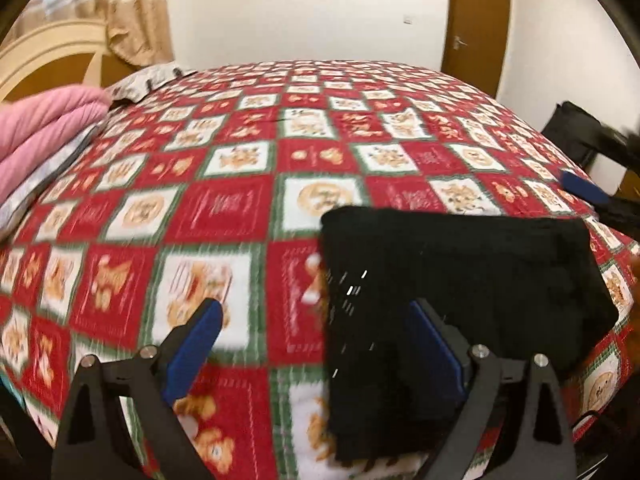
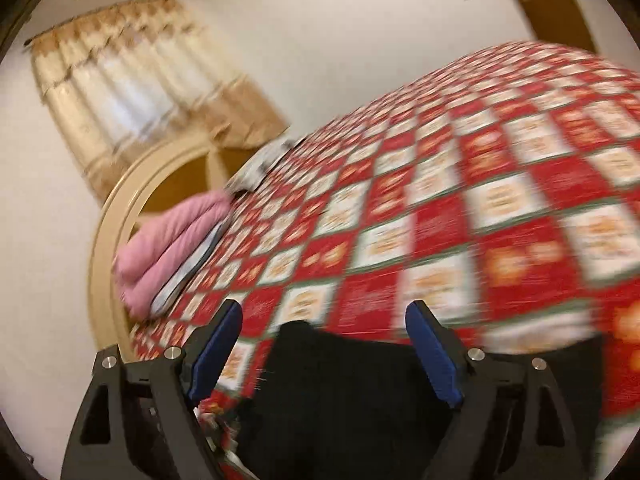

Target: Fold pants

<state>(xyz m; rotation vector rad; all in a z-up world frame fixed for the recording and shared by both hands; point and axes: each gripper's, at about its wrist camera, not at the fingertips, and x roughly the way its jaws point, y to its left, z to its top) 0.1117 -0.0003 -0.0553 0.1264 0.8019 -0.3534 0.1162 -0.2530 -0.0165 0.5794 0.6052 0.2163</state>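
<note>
The black pants [image 1: 460,272] lie folded into a thick rectangle on the red, white and green checked blanket [image 1: 224,208], near the bed's front right edge. My left gripper [image 1: 316,306] hovers open over the pants' left edge, its right finger above the cloth and its left finger above the blanket. It holds nothing. At the far right, beyond the pants' back corner, a blue fingertip [image 1: 584,191] of the other gripper shows. In the blurred right wrist view, my right gripper [image 2: 325,308] stands open with the pants [image 2: 340,380] below and between its fingers, which do not touch the cloth.
A pink folded quilt [image 1: 44,128] and a patterned pillow [image 1: 148,82] lie at the left by the cream headboard [image 1: 48,56]. A beige curtain [image 1: 136,12] hangs behind. A brown door [image 1: 476,28] and a dark object [image 1: 576,128] stand past the bed's right side.
</note>
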